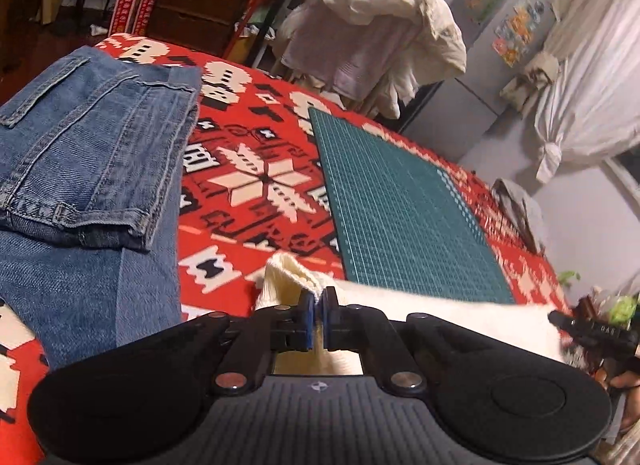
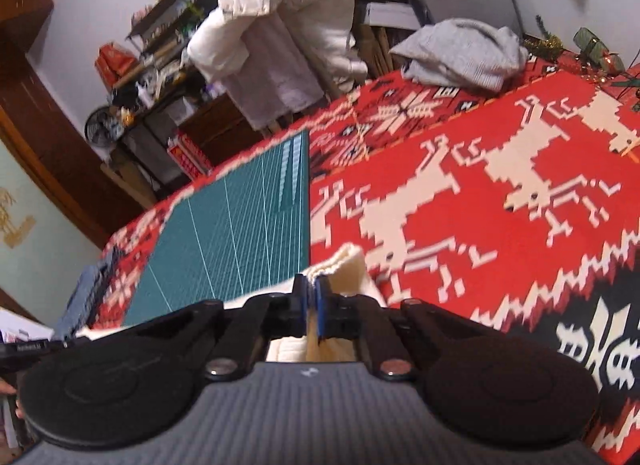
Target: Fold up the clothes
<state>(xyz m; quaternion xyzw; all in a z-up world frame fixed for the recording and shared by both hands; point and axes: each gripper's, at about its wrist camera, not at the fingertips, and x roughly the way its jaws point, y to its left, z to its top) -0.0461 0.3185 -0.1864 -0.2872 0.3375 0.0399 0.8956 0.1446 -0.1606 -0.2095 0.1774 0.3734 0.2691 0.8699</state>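
1. A red blanket [image 1: 256,133] with cream reindeer and snowflake patterns covers the whole work surface – every other thing lies on it.
2. Folded blue jeans [image 1: 84,169] take up the left part of the blanket in the left wrist view, reaching to its left edge.
3. A green cutting mat [image 1: 400,201] with a white grid lies flat beside the jeans, apart from them, with one side close to the blanket's far edge.
4. A cream knitted garment [image 1: 292,277], ribbed at its hem, is stretched between the two grippers along the near side of the mat, its fabric overlapping the mat's near edge.
5. A crumpled grey garment [image 2: 464,53] sits at the far edge of the blanket in the right wrist view.
6. The left gripper [image 1: 319,319] has its jaws clenched on the ribbed cream knit.
7. The right gripper [image 2: 311,311] – jaws likewise pressed together – pinches another ribbed part of the same garment.
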